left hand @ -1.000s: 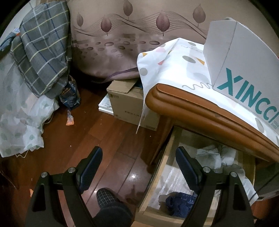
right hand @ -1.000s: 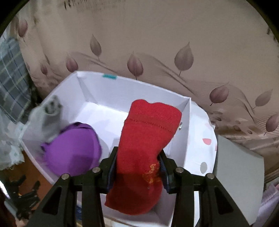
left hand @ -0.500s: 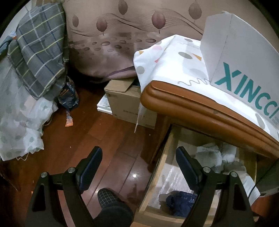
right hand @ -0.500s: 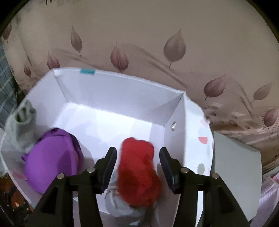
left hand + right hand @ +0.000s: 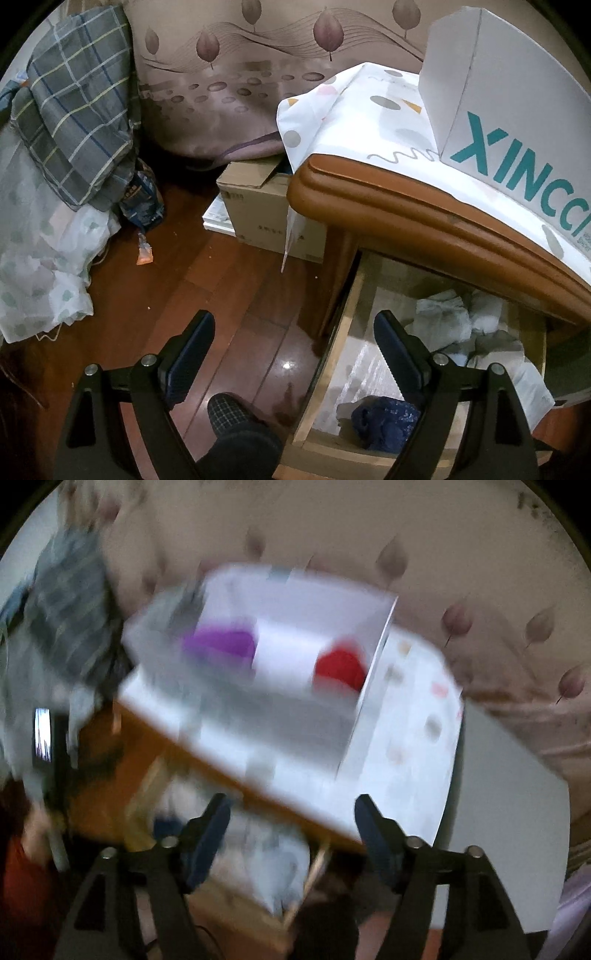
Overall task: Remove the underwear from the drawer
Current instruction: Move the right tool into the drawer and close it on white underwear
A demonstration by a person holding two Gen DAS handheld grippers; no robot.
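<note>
1. My left gripper [image 5: 293, 354] hangs spread and empty over the drawer's [image 5: 334, 354] left edge.
2. My right gripper [image 5: 291, 830] is opening, nothing between its jaws.
3. Underwear: a blue piece [image 5: 384, 421] near in the drawer; red [image 5: 340, 668] and purple [image 5: 221, 644] ones, blurred, seemingly in the white box [image 5: 291, 716].

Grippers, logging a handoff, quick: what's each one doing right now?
Left gripper: open, holding nothing, above the open drawer.
Right gripper: jaws opening, nothing between them.

Open wooden drawer [image 5: 334, 354] beneath the nightstand top, holding crumpled pale grey-white underwear [image 5: 458, 325] toward the back and a dark blue bundled piece [image 5: 384, 421] at the front. Red [image 5: 341, 668] and purple [image 5: 221, 644] garments, blurred, apparently lie in the white box [image 5: 295, 709].
</note>
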